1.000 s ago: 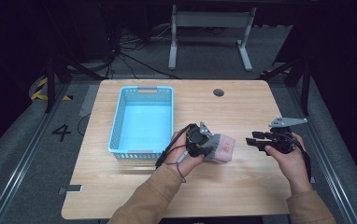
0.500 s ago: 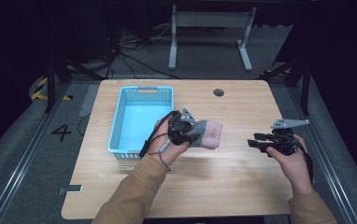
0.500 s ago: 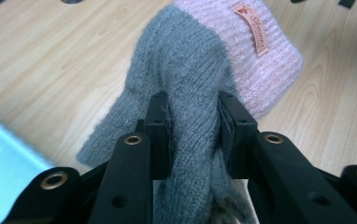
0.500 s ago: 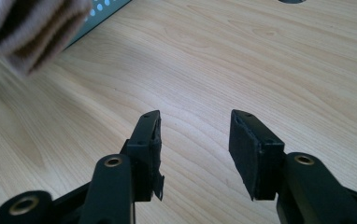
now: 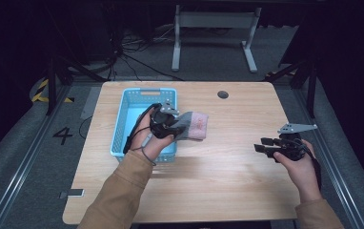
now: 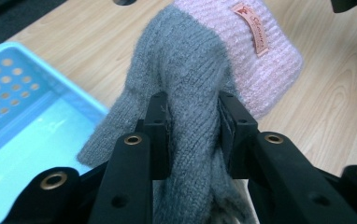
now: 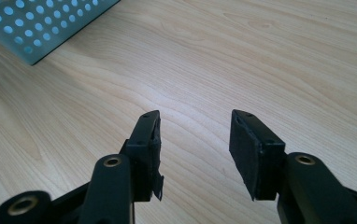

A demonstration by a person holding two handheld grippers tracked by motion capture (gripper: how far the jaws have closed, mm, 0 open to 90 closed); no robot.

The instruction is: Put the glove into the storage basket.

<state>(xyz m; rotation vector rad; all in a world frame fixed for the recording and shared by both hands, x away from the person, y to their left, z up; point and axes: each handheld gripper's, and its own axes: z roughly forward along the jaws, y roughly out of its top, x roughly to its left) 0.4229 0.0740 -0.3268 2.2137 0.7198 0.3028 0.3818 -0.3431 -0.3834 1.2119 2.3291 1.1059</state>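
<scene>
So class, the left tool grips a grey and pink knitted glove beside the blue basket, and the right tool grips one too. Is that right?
Not quite. The left tool does grip the knitted glove beside the blue basket, but the right tool is open and holds nothing, as the right gripper view shows.

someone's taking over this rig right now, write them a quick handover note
Left hand-held gripper: shut on the grey and pink knitted glove, holding it in the air at the right rim of the light blue perforated plastic basket.
Right hand-held gripper: open, holding nothing, over the bare wooden table.
Done: glove picked up.
Left: probably move it over the basket and let go; the basket looks empty.
</scene>
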